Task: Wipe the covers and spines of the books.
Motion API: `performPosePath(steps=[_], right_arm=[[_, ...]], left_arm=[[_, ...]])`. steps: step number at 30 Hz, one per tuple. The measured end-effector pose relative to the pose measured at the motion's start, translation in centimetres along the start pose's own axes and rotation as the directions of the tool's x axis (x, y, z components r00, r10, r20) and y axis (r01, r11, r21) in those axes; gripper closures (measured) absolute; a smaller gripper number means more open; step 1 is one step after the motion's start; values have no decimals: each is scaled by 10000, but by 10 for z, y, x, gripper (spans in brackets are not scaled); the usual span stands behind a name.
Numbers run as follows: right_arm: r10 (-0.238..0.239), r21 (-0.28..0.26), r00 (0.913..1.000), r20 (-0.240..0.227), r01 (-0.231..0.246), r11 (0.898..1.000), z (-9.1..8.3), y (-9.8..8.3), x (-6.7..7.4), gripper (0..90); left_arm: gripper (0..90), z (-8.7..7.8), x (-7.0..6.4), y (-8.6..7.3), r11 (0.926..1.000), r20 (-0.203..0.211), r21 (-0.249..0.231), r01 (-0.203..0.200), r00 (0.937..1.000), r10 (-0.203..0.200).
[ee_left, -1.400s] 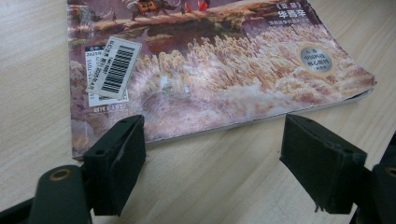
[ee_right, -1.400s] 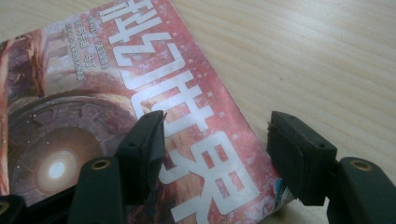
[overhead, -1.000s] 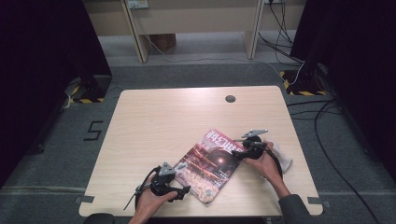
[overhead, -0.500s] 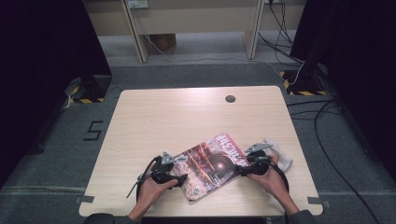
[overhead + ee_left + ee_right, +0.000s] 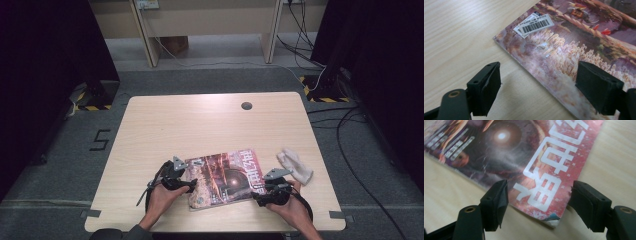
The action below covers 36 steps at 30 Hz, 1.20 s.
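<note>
A magazine (image 5: 225,177) with a dark red cover lies flat near the front edge of the wooden table (image 5: 200,125). My left gripper (image 5: 187,186) is open at the magazine's left edge. In the left gripper view the magazine (image 5: 579,42) has its edge running between the jaws of my left gripper (image 5: 537,92), with one jaw over bare wood and the other over the cover. My right gripper (image 5: 257,195) is at the near right corner. In the right gripper view the magazine (image 5: 524,152) has its title corner between the jaws of my right gripper (image 5: 537,200), which have just been opening and do not press on it.
A crumpled white cloth (image 5: 296,165) lies just right of the magazine, behind my right hand. A small round cable hole (image 5: 246,105) sits near the table's far edge. Cables and desk legs stand on the floor beyond the table.
The magazine has turned clockwise from a diagonal to nearly level with the front edge. My right gripper came toward the front edge with its corner; the left shifted slightly.
</note>
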State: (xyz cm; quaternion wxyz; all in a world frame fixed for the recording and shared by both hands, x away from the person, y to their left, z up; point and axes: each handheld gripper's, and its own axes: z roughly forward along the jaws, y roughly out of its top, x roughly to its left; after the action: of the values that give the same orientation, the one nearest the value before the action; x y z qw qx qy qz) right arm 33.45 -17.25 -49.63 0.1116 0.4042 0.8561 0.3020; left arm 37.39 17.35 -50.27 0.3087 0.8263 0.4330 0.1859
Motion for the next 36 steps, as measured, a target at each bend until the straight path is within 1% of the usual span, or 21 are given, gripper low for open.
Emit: performPosePath(steps=[1,2,3,4,5,6,7,8,9,11,14,15,17,18,20,24,26,28,30,32,36], right_arm=[[-169,95,9998,-61,170,9998,-1,-2,3,315],[-169,95,9998,-61,170,9998,-1,-2,3,315],[-428,121,9991,30,428,9990,-3,-5,7,332],[-390,59,9992,36,389,9992,-3,-5,7,344],[-404,-47,9992,-77,403,9992,-5,-4,5,368],[-282,-186,9994,-211,278,9994,-7,-3,3,383],[-195,-418,9993,-330,181,9990,-9,-1,0,380],[-167,-482,9994,-303,153,9987,-10,1,-2,378],[-2,-507,9997,-240,-10,9987,-11,3,-4,377],[-36,-813,9993,-382,4,9967,-10,7,-8,377],[-177,-1007,9988,-458,130,9948,-7,18,-10,378],[-196,-1067,9988,-441,148,9942,-6,23,-10,378],[-315,-1202,9985,-455,258,9924,-1,33,-11,376],[-438,-1238,9980,-463,377,9916,2,38,-11,370],[-637,-1241,9970,-429,580,9906,9,49,-11,365],[-802,-1149,9954,-526,738,9906,25,67,-10,355],[-777,-1171,9959,-468,718,9905,35,75,-11,349],[-888,-1304,9954,-366,834,9880,44,84,-13,344],[-788,-1242,9958,-469,724,9896,55,93,-15,344],[-837,-1217,9954,-462,776,9895,62,100,-17,342],[-900,-1027,9939,-641,832,9912,79,112,-21,341]], left_arm=[[219,0,1,0,10000,2,12,-9,10000,9],[225,0,1,0,10000,2,12,-9,10000,9],[231,0,1,0,10000,35,-17,86,10000,-86],[243,-1,0,0,10000,121,16,80,9999,-80],[238,-3,-2,-1,9999,257,-10,113,9996,-112],[223,-3,-2,-1,9999,257,-10,113,9996,-112],[222,-8,-10,-5,9999,566,-95,47,9984,-41],[220,-11,-15,-7,9999,696,-100,-90,9975,97],[216,-15,-23,-9,9997,899,-166,-181,9958,195],[213,-20,-34,-13,9991,1158,-244,-335,9926,361],[214,-26,-50,-20,9976,1483,-239,-643,9867,672],[216,-27,-54,-21,9976,1531,-278,-628,9860,663],[221,-28,-58,-24,9962,1591,-198,-849,9834,870],[227,-27,-59,-26,9960,1587,-179,-878,9833,895],[222,-26,-57,-27,9973,1732,-157,-713,9822,730],[223,-25,-55,-27,9973,1642,-119,-727,9837,737],[222,-25,-55,-27,9971,1644,-121,-755,9834,764],[217,-25,-55,-27,9966,1642,-123,-814,9830,823],[213,-25,-55,-26,9967,1655,-97,-811,9828,816],[213,-25,-55,-26,9966,1649,-106,-821,9828,827],[210,-24,-54,-26,9958,1702,-73,-908,9812,907]])
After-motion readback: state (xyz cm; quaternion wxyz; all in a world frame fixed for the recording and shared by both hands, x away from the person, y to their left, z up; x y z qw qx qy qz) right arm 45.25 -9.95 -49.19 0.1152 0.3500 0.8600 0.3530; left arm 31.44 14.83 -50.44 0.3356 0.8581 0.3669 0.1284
